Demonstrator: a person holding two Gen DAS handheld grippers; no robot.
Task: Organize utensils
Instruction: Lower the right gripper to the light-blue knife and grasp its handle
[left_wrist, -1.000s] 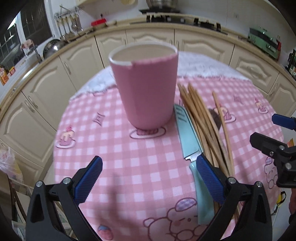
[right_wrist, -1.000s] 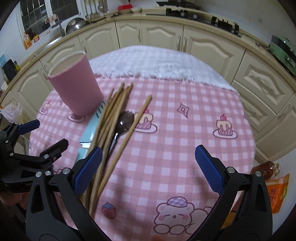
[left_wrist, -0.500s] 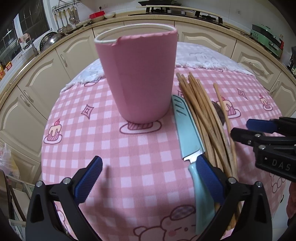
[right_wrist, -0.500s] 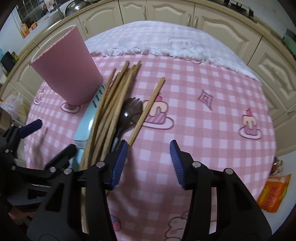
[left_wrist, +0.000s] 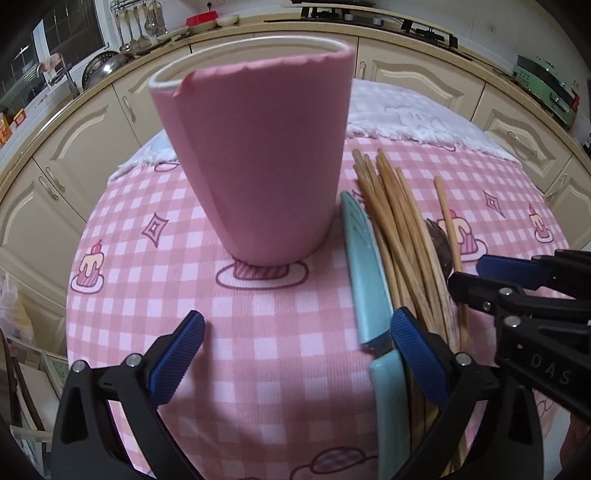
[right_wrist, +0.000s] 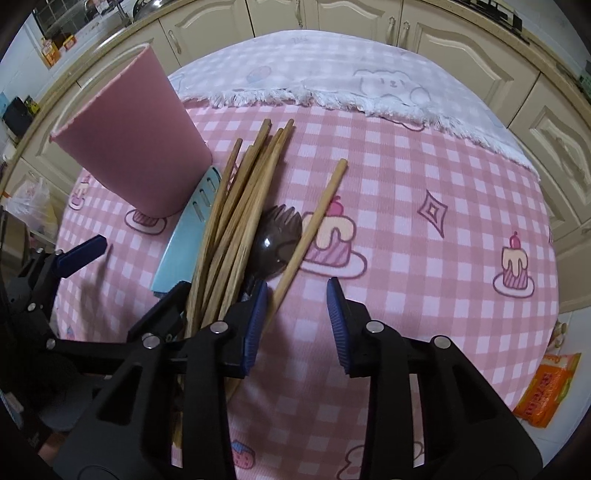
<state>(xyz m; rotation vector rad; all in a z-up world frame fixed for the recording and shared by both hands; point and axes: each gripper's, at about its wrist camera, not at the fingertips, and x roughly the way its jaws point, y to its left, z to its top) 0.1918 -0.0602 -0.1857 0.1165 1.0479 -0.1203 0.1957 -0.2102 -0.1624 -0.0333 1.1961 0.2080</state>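
A tall pink cup (left_wrist: 255, 158) stands upright on the pink checked tablecloth (left_wrist: 258, 332); it also shows in the right wrist view (right_wrist: 129, 147). Right of it lie a teal knife (left_wrist: 365, 280), a bundle of wooden chopsticks (left_wrist: 399, 236), a lone chopstick (right_wrist: 314, 229) and a dark spork (right_wrist: 275, 240). My left gripper (left_wrist: 295, 362) is open and empty, just in front of the cup. My right gripper (right_wrist: 295, 317) is open, narrowed, low over the near end of the lone chopstick, whose shaft lies just inside the left finger.
The round table (right_wrist: 406, 110) has a white fringed cloth on its far half. Cream kitchen cabinets (left_wrist: 424, 74) curve behind it. An orange packet (right_wrist: 550, 387) lies on the floor at the right. The right gripper shows at the right edge of the left wrist view (left_wrist: 517, 280).
My left gripper moved closer to the cup. My right gripper narrowed from wide open and dropped forward to the chopsticks.
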